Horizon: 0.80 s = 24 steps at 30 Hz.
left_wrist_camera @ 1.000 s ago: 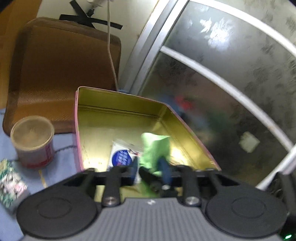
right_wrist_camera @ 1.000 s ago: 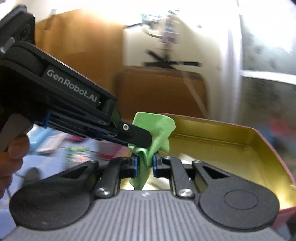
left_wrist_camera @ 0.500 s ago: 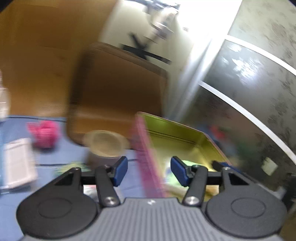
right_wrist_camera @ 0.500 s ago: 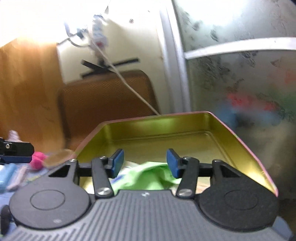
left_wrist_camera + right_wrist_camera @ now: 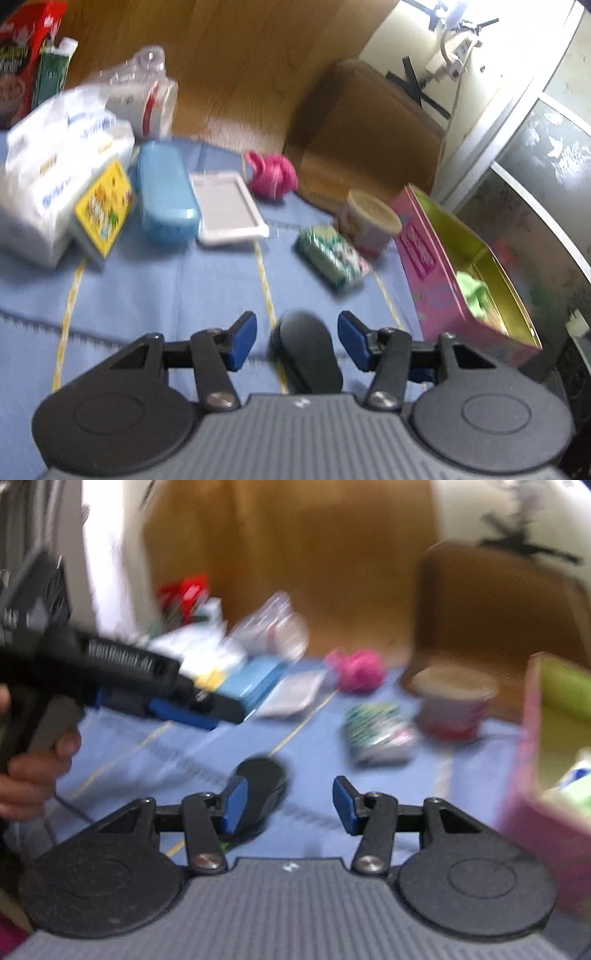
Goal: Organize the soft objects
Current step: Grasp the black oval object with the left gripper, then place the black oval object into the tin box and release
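Both grippers hover over the blue cloth (image 5: pixel 166 295) with their blue pads spread wide and nothing between them: the left gripper (image 5: pixel 297 338) and the right gripper (image 5: pixel 285 805). A black oval object (image 5: pixel 306 350), perhaps a mouse, lies on the cloth just ahead of each. Right of it stands the pink tin (image 5: pixel 436 280), its gold inside holding the green cloth (image 5: pixel 472 291). Left of the tin sit a paper cup (image 5: pixel 373 221) and a patterned packet (image 5: pixel 330 256); farther left, well apart from the tin, rests the pink knitted bundle (image 5: pixel 271 175).
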Motion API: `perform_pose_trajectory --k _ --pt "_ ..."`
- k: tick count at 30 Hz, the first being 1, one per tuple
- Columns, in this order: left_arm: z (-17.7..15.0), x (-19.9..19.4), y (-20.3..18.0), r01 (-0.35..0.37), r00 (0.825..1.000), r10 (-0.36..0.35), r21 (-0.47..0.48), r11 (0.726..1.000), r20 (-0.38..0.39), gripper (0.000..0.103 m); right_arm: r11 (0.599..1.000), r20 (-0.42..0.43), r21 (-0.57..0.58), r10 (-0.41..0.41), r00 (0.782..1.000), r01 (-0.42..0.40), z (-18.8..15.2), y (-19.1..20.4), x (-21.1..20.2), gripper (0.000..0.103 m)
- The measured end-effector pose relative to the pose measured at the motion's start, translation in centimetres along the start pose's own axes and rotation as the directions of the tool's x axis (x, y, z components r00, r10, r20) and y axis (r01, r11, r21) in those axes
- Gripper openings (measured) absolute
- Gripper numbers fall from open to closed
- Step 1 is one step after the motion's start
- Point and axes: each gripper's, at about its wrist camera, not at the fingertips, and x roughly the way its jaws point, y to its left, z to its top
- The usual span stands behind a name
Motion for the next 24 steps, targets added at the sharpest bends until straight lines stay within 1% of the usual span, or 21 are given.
perform_pose_trajectory --k 2,5,7,8,9,10,11,13,16,18,19,21,24 --pt "-0.7 0.5 -0.2 0.006 1.0 -0.006 0.006 1.0 -0.025 0.052 1.0 -0.021 -0.025 0.005 1.0 -0.006 -0.2 1.0 0.8 0.055" --pt "-1.3 1.4 -0.5 0.022 0.998 -0.02 0.026 0.999 -0.059 0.053 0.997 -0.045 -0.065 -0.04 0.998 0.037 -0.6 2.2 2.1 0.055" --pt "-1.7 2.3 -0.6 0.008 0.997 -0.006 0.028 1.0 -0.081 0.052 0.995 -0.028 -0.083 -0.065 0.998 0.062 -0.9 2.2 2.1 0.054" --pt "-1.8 2.5 -0.6 0.01 0.998 -0.008 0.028 1.0 -0.066 0.051 0.995 -0.023 -0.079 -0.063 0.998 0.062 -1.0 2.1 2.0 0.054" --pt "-2.0 2.6 -0.6 0.011 0.998 -0.009 0.029 1.0 -0.062 0.05 0.996 -0.018 -0.072 -0.061 0.998 0.06 -1.1 2.1 1.8 0.043" --pt "-2.0 2.7 -0.7 0.014 0.998 -0.013 0.029 0.999 -0.061 0.048 0.996 -0.015 -0.067 -0.063 0.998 0.062 -1.1 2.0 1.8 0.039" --pt "-2.0 2.8 -0.8 0.018 0.998 -0.017 0.023 1.0 -0.066 0.042 0.996 -0.011 -0.061 -0.062 0.998 0.061 -1.1 1.9 1.8 0.039" --pt "-1.8 2.8 -1.3 0.016 0.998 -0.015 0.029 0.999 -0.06 0.038 0.994 0.007 -0.064 -0.09 0.996 0.09 -1.5 2.3 1.5 0.039" --pt "-0.6 2.1 -3.2 0.057 0.998 -0.056 0.068 0.996 -0.02 0.037 0.988 0.079 -0.081 -0.127 0.989 0.133 -1.0 2.3 0.1 0.039" --pt "1.0 1.7 -5.6 0.09 0.996 -0.092 0.12 0.989 0.012 0.037 0.981 0.141 -0.084 -0.164 0.976 0.177 -0.1 1.8 -1.4 0.039" --pt "1.7 1.8 -6.9 0.106 0.994 -0.11 0.147 0.983 0.023 0.037 0.975 0.177 -0.081 -0.188 0.966 0.205 0.4 1.4 -2.3 0.039" --pt "3.2 2.4 -10.0 0.136 0.989 -0.146 0.208 0.969 0.033 0.037 0.96 0.24 -0.065 -0.248 0.938 0.271 1.3 0.1 -4.2 0.039" --pt "4.8 4.6 -14.5 0.182 0.98 -0.199 0.29 0.939 0.027 0.037 0.933 0.282 -0.026 -0.338 0.898 0.36 2.2 -2.8 -6.8 0.039"
